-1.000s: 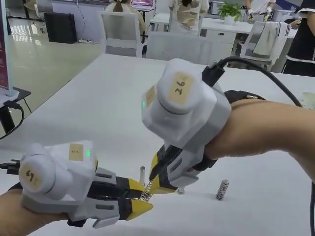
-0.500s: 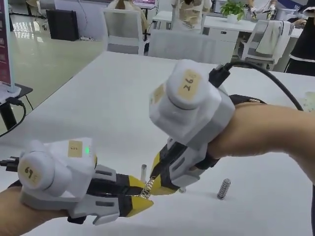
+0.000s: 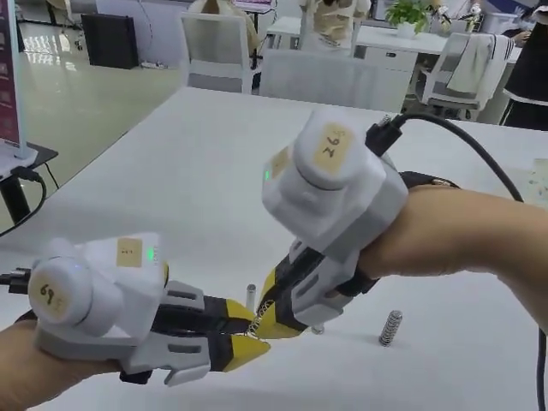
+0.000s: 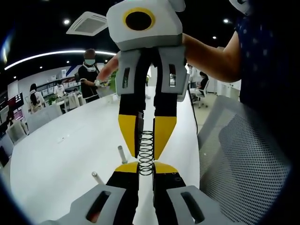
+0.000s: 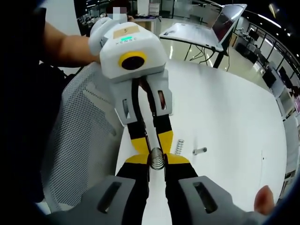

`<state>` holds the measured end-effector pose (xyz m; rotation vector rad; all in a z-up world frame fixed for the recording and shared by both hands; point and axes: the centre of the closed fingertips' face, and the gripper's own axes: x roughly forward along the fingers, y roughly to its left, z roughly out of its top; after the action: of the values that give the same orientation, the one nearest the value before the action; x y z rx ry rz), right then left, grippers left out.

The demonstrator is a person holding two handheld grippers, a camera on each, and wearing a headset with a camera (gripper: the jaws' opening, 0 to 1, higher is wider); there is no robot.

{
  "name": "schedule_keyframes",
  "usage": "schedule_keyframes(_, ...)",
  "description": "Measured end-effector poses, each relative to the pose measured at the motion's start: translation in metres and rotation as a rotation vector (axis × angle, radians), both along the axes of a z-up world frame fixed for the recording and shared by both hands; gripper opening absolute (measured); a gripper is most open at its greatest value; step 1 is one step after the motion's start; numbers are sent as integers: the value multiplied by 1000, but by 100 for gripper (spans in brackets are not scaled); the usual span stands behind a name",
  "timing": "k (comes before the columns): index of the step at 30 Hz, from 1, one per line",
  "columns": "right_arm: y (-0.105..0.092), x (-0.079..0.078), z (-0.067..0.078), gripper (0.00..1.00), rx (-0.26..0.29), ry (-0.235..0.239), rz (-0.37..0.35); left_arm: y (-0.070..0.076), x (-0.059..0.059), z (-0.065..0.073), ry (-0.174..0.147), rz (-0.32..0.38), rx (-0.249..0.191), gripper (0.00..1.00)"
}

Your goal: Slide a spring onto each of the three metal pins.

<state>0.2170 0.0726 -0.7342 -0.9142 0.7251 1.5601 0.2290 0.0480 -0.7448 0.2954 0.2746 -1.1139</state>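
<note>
White bench (image 3: 197, 171) runs from the person's near edge out toward the chairs (image 3: 214, 56) of an open office. Closest, by the near edge, the left gripper (image 3: 244, 334) lies low and points right, its jaws pressed together on one end of a spring (image 3: 258, 318). The right gripper (image 3: 272, 315) slants down to meet it tip to tip, and its jaws appear to pinch the other end, so the spring is held in the air between both tools, clear of the bench. In the left gripper view the coils run straight from one pair of yellow tips to the other.

Just behind the tips stands an upright metal pin (image 3: 251, 296), bare; another pin (image 4: 95, 177) stands near it, also bare. Further right, well apart, a loose spring (image 3: 390, 327) stands on end.

By my reading this is a handover or re-grip before the first threading — no pin wears a spring yet. Next, one tool should let go, and the other should turn the spring upright, line its open end over the pin and lower it straight.
</note>
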Motion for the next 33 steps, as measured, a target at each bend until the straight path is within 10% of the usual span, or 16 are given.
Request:
schedule_keyframes(17,1,1,-1,9,-10,1,2,0,2,4,-3,3,-28,4)
schedule_keyframes(33,-9,11,-1,9,-36,-19,-15,13,3,-6,77,48,-42,27)
